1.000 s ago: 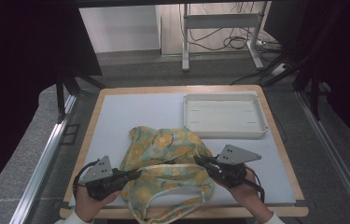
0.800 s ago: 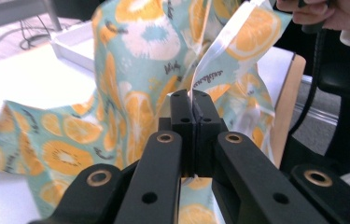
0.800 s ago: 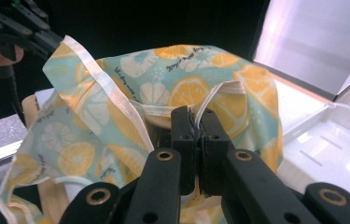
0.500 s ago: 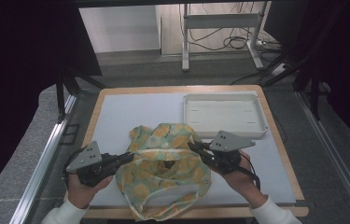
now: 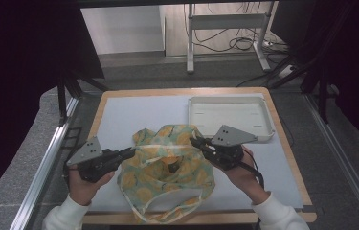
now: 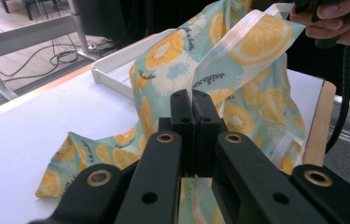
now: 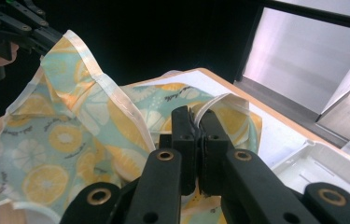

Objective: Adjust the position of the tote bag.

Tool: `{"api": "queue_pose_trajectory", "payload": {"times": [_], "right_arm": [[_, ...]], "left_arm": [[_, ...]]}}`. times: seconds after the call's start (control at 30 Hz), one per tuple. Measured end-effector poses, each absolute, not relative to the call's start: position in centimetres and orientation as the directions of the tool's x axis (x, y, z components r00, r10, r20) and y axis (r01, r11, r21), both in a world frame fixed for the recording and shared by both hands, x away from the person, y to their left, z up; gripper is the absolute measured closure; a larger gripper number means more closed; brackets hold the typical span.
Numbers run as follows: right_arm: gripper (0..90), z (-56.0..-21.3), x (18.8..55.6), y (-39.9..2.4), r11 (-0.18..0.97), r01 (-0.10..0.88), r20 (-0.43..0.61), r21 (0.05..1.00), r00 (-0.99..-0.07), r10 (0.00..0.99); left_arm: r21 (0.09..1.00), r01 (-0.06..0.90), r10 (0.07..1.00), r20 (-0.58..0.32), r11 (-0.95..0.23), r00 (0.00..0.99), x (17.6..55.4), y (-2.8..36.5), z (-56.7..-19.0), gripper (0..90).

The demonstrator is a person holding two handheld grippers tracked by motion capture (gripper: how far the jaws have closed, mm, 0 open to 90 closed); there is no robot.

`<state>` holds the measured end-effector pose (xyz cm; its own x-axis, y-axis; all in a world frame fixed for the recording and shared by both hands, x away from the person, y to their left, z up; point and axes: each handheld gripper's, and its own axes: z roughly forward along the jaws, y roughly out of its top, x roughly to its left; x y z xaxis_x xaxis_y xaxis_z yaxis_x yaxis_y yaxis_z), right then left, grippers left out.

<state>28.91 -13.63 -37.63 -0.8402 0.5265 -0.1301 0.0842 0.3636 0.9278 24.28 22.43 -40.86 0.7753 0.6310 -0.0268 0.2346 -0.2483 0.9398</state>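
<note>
Tray (image 5: 230, 116) sits bare. Left gripper (image 5: 130, 153) and right gripper (image 5: 195, 142) each pinch the lemon bag (image 5: 167, 175), lifting its top edge.

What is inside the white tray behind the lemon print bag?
The white tray looks empty, its ribbed floor bare in the high view. Its near left corner is covered by the right gripper, which is shut on the lemon print bag, so that corner cannot be checked.

Lemon-print cloth bag (image 5: 167, 167) lifted, spread open above table
</note>
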Motion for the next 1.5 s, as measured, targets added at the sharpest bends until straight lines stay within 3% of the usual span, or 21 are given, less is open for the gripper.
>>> {"api": "queue_pose_trajectory", "payload": {"times": [0.63,1.5], "right_arm": [[87.1,-36.5,32.8,-12.4,0.342,0.113,-0.112,0.933,-0.812,0.573],[87.2,-37.1,35.2,-11.8,0.352,0.154,-0.096,0.923,-0.794,0.6]], "left_arm": [[0.943,0.252,0.678,-0.04,-0.218,0.734,27.0,23.4,-39.7,89.5],[0.932,0.291,0.7,-0.061,-0.215,0.712,29.3,23.1,-40.0,89.6]]}}
